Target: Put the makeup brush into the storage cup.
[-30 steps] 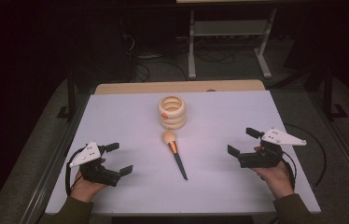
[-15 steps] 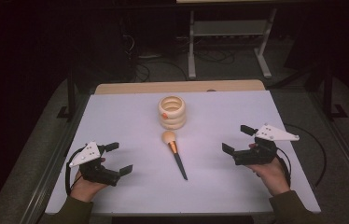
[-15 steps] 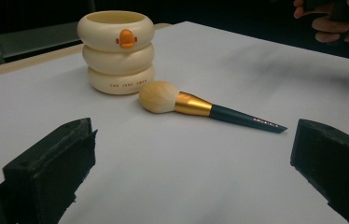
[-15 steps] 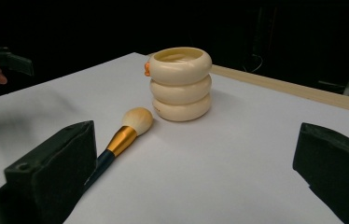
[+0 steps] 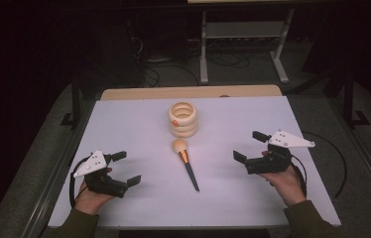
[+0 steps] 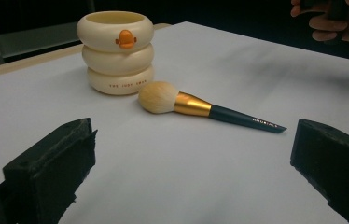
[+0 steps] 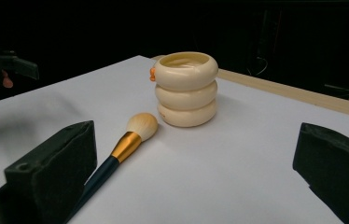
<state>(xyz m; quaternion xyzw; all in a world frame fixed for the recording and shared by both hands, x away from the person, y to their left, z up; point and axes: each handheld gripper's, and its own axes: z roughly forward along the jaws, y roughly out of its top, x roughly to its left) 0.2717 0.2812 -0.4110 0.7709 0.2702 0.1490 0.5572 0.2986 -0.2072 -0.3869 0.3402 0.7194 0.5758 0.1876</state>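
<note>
A makeup brush (image 5: 185,163) is lying flat on the white table (image 5: 124,124), between the two grippers and touching neither. The right gripper (image 5: 249,148) is sitting well off to the brush's right, its jaws standing wide apart and gripping nothing; in the right gripper view the brush (image 7: 116,151) is running past the inner side of the left-hand jaw. The left gripper (image 5: 126,168) is resting near the table's front left, also gaping open and empty, with the brush (image 6: 200,106) lying ahead of it in its own view. Each hand is wrapping its gripper from behind, forearms coming in low over the front edge, jaws pointing inward toward the table's middle. The brush is showing a fluffy cream head, a shiny gold ferrule and a slim dark tapering handle. Its head is pointing at a cream holder (image 5: 182,119) shaped like three stacked rings, glossy, open-topped, bearing a small orange mark, standing just beyond the bristles
</note>
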